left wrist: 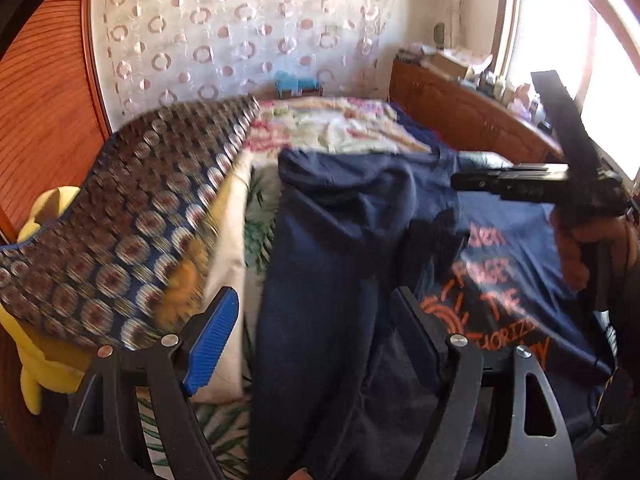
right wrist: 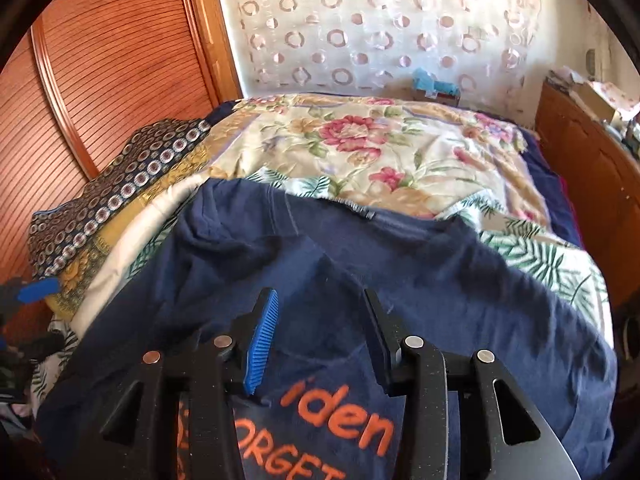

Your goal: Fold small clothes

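Limp, light navy cotton T-shirt with orange lettering (right wrist: pixel 320 264), best pinched at a hem edge; left gripper (left wrist: pixel 316 344) and right gripper (right wrist: pixel 320 340) are shown with jaws spread, nothing pinched.

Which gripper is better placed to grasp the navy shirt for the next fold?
Left, probably. The left gripper stands open astride a raised fold of the navy shirt; the right gripper hovers over flat cloth.
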Available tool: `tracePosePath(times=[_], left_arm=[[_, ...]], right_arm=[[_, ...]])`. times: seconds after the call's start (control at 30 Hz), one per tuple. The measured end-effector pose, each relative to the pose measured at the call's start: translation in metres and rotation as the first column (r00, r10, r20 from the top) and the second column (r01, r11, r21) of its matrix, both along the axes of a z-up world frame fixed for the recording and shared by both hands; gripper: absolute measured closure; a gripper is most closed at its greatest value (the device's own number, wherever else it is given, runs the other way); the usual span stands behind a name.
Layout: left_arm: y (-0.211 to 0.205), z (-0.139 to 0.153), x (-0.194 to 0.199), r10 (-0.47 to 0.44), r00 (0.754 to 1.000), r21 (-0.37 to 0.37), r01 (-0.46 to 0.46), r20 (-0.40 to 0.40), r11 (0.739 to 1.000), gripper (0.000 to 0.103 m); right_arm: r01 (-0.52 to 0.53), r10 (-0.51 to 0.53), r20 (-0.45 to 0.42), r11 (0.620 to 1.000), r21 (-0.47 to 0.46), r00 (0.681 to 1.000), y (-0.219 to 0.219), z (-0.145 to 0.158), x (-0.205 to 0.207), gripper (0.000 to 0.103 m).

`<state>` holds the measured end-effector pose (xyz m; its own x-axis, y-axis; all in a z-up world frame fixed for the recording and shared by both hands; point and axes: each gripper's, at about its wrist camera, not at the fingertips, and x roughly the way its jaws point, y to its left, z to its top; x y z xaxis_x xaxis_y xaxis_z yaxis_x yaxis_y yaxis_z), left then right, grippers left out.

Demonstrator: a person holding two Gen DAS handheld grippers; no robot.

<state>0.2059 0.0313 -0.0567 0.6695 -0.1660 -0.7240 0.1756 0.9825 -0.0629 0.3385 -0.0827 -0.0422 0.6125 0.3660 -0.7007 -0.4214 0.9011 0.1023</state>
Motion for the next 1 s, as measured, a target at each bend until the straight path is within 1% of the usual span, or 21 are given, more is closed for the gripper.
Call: tracePosePath(times=[0.03,0.1,0.23,0.27,0.33,0.37,0.43,0.47,0.5,0.57,0.63,0.73,0.8,0.83,0.87,0.93,1.0], left_arm=[[-0.003,-0.005,0.000,-0.005,1.000,0.009,0.005,-0.006,1.000,0.024],[-0.009,-0.017,0.000,-0.007,1.000,0.033,0.008,-0.026,0.999,0.024],[-0.014,-0.037,0.004,0.005,0.998,0.079,0.000,-0.066,0.997,0.024],[-0.013,-0.041,0.005,0.011,0.997,0.080,-0.005,-0.082,0.997,0.024],[-0.008,-0.045,0.006,0.029,0.996,0.063,-0.023,-0.086,0.998,0.024],[-0.006,-0.046,0.006,0.031,0.996,0.056,-0.026,-0.090,0.998,0.023],[-0.004,-0.048,0.006,0.034,0.996,0.046,-0.030,-0.080,0.998,0.020],[-0.003,-0.048,0.006,0.033,0.997,0.046,-0.030,-0.076,0.998,0.020],[-0.003,-0.048,0.006,0.033,0.997,0.046,-0.030,-0.076,0.999,0.020],[-0.002,-0.048,0.006,0.034,0.996,0.044,-0.030,-0.077,0.999,0.020],[-0.002,-0.048,0.006,0.034,0.996,0.046,-0.031,-0.077,0.998,0.020],[-0.002,-0.048,0.007,0.032,0.996,0.046,-0.028,-0.079,0.999,0.020],[-0.001,-0.046,0.009,0.026,0.994,0.049,-0.021,-0.102,0.999,0.020],[0.001,-0.043,0.010,0.035,0.992,0.041,-0.030,-0.123,0.999,0.020],[0.003,-0.038,0.009,0.043,0.991,0.022,-0.041,-0.124,0.999,0.020],[0.007,-0.024,0.003,0.046,0.995,-0.017,-0.048,-0.086,0.999,0.019],[0.009,-0.009,-0.004,0.048,0.997,-0.021,-0.049,-0.053,0.999,0.019]], right_arm=[[-0.014,0.015,-0.013,1.000,0.010,1.000,0.001,-0.003,-0.005,0.059],[-0.050,0.051,-0.031,0.998,0.036,0.998,-0.012,-0.001,-0.012,0.059],[-0.137,0.142,-0.067,0.988,0.077,0.988,-0.002,-0.005,-0.025,0.059],[-0.160,0.166,-0.066,0.984,0.079,0.984,0.002,-0.005,-0.028,0.059],[-0.196,0.201,-0.065,0.977,0.079,0.977,0.011,-0.006,-0.029,0.060],[-0.204,0.210,-0.068,0.976,0.079,0.975,0.013,-0.007,-0.028,0.065],[-0.213,0.218,-0.075,0.974,0.074,0.973,0.014,-0.012,-0.024,0.070],[-0.216,0.221,-0.079,0.974,0.072,0.972,0.014,-0.013,-0.023,0.075],[-0.221,0.227,-0.086,0.972,0.074,0.970,0.013,-0.015,-0.022,0.079],[-0.235,0.242,-0.100,0.969,0.075,0.965,0.016,-0.019,-0.020,0.097],[-0.243,0.250,-0.093,0.967,0.078,0.964,0.013,-0.018,-0.023,0.100],[-0.234,0.241,-0.069,0.968,0.095,0.968,0.002,-0.010,-0.040,0.101],[-0.221,0.228,-0.063,0.970,0.105,0.972,-0.009,-0.009,-0.053,0.102],[-0.219,0.226,-0.061,0.970,0.104,0.972,-0.012,-0.009,-0.058,0.102],[-0.218,0.225,-0.061,0.970,0.105,0.972,-0.014,-0.009,-0.063,0.102],[-0.214,0.220,-0.059,0.972,0.100,0.974,-0.019,-0.012,-0.072,0.102],[-0.208,0.216,-0.066,0.973,0.104,0.974,-0.024,-0.014,-0.081,0.102]])
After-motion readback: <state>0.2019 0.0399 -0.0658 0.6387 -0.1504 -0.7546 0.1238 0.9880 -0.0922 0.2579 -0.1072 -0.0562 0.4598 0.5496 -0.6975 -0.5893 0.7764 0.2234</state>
